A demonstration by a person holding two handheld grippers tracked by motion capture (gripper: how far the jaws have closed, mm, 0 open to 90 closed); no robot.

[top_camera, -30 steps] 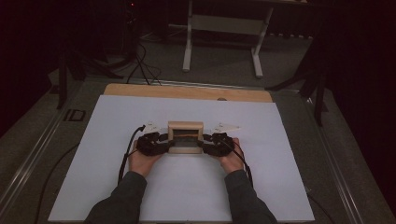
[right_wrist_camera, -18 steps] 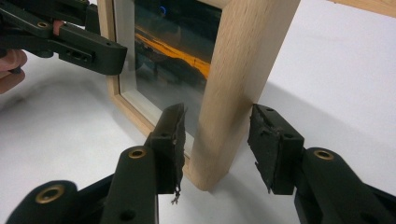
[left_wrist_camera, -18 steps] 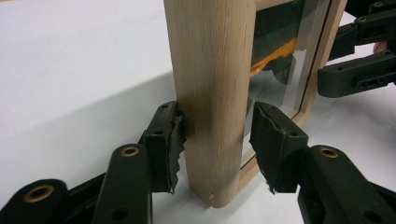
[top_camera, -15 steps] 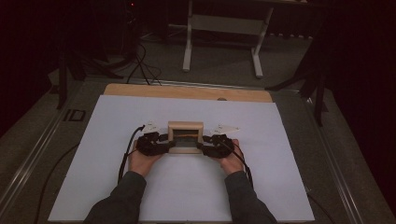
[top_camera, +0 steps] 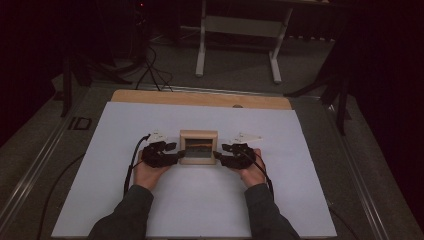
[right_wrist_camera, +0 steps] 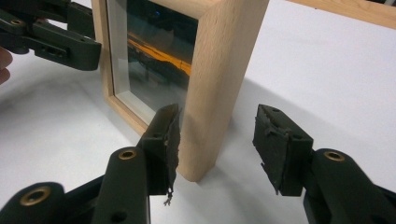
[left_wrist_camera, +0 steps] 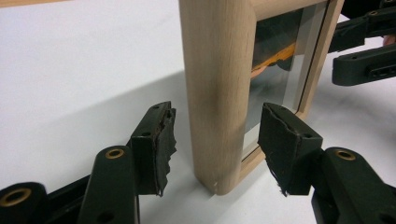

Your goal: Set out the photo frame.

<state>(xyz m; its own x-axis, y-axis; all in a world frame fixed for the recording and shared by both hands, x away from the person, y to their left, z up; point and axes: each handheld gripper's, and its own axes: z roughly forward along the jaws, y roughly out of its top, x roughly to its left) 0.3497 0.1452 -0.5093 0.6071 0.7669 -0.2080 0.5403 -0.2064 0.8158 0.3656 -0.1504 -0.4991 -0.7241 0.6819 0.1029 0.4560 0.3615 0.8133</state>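
A wooden picture frame (top_camera: 198, 147) is standing upright in the middle of the white table (top_camera: 150, 120); the left gripper (top_camera: 172, 155) is sitting at its left edge and the right gripper (top_camera: 219, 155) at its right edge. Both pairs of jaws have just been opening; each pair is now standing wide around one side post of the frame, with a gap showing at the pads (left_wrist_camera: 159, 144), so nothing is being held.
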